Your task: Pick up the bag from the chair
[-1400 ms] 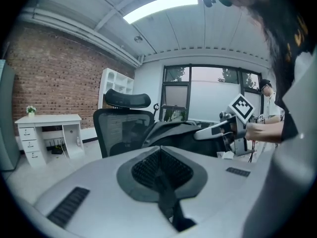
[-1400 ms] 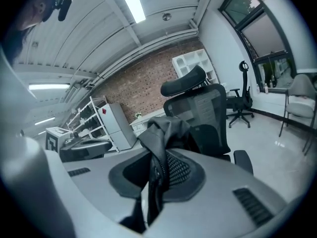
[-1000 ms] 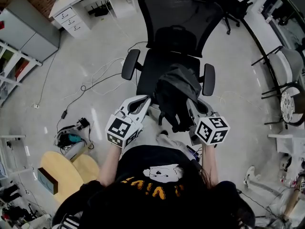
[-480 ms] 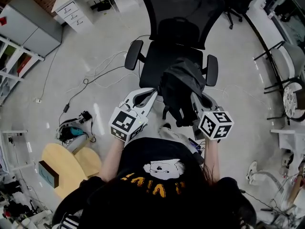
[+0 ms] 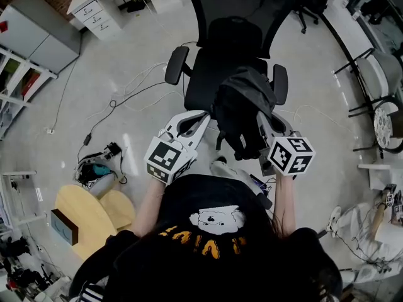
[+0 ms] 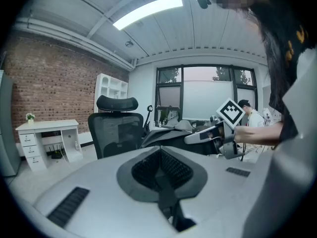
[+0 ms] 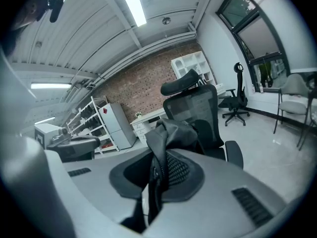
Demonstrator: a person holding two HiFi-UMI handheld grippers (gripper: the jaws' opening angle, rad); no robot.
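1. Fingers (image 5: 189,126) of the left gripper (image 5: 204,114) lay closed together in the head view, holding nothing, just left of the bag (image 5: 242,106). The right gripper (image 5: 261,116) sat against the bag's right side, its tips partly hidden by the dark fabric. The bag hung between the two grippers, over the front edge of the chair (image 5: 204,77); whether it touched the seat could not be told. Cables (image 5: 129,96) lay on the floor (image 5: 126,49) to the left.
2. Left gripper view: both pads met along one seam with nothing between them. Beyond them the bag (image 6: 166,135) was up at gripper height, the right gripper (image 6: 205,135) touching it and the chair's back (image 6: 116,130) to its left. A desk (image 6: 47,128) stood by the brick wall.
3. Right gripper view: the jaws were pinched on a fold of the bag (image 7: 166,133), which bunched above the pads and trailed down between them. The chair (image 7: 198,108) stood just behind.
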